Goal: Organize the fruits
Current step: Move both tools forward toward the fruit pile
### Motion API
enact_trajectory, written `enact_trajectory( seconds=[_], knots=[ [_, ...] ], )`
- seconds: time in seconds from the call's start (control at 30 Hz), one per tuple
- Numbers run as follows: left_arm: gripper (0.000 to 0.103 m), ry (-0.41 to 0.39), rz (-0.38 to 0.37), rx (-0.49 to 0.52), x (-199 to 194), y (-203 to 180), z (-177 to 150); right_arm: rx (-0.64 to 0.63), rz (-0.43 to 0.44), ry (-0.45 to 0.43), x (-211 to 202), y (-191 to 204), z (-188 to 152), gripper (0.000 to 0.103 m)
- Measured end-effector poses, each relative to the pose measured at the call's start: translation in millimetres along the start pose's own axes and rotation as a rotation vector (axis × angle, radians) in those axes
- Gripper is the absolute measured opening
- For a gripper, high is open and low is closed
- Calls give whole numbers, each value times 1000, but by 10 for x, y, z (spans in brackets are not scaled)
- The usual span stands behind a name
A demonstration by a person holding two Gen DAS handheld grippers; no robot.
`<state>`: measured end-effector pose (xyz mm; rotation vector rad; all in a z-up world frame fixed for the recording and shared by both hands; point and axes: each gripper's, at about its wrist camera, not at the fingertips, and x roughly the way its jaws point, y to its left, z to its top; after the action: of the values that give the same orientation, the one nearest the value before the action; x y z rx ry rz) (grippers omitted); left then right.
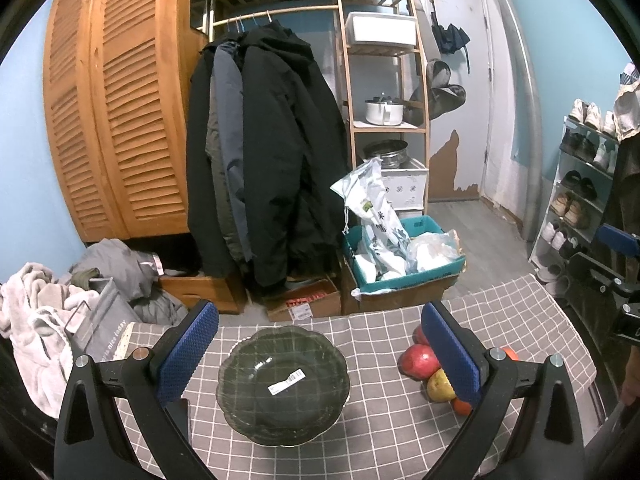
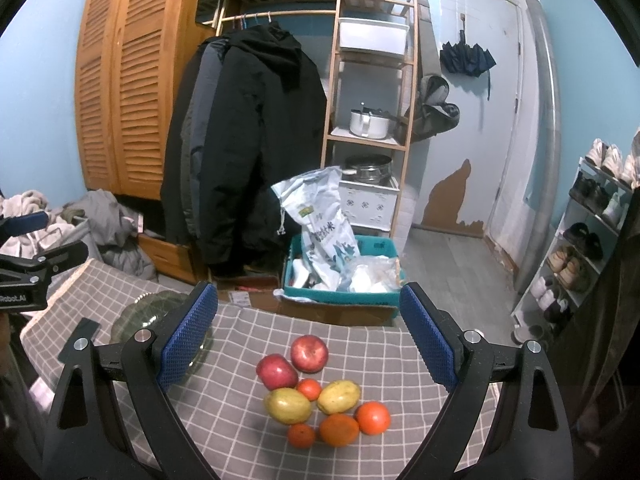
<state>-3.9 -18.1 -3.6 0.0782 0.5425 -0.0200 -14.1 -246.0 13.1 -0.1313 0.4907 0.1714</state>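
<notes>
Left wrist view first: our left gripper (image 1: 320, 356) hangs with its blue-padded jaws spread wide and grasping nothing, above a dark green scalloped glass plate (image 1: 248, 412) that sits on the grey checked tablecloth (image 1: 384, 440). We see nothing in the plate but a white barcode sticker (image 1: 286, 382) near its middle. To the plate's right, apart from it, part of the fruit shows behind the right finger: a red apple (image 1: 418, 361) and a yellow-green fruit (image 1: 440, 386).

From the right wrist view, our right gripper (image 2: 309, 340) is likewise released, jaws wide apart and clear of everything, held over the whole cluster of fruit on the cloth. We count two red apples (image 2: 309, 353), touching one another at the far side; two yellow-green oval fruits (image 2: 287, 405) in the middle with a small orange (image 2: 309, 389) between them; and three more oranges (image 2: 339, 430) along the near edge. The fruits lie bunched together, none in the plate, whose rim shows at the left behind the left finger.

On the floor beyond the table, a teal plastic crate (image 2: 340, 298) rests on a cardboard box and holds a printed white sack (image 2: 320, 224) and clear plastic bags (image 2: 370, 276).
</notes>
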Motion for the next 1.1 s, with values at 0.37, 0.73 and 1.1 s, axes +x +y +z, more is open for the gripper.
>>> enact_trajectory(
  seconds=[0.37, 0.73, 1.1],
  knots=[
    [102, 60, -42, 12, 204, -165, -74, 21, -21, 49, 103, -158, -87, 91],
    [102, 140, -69, 30, 464, -325, -154, 46, -45, 124, 274, -361, -254, 91],
    [102, 228, -99, 30, 718, -482, -251, 58, -66, 200, 455, -557, -459, 91]
  ],
)
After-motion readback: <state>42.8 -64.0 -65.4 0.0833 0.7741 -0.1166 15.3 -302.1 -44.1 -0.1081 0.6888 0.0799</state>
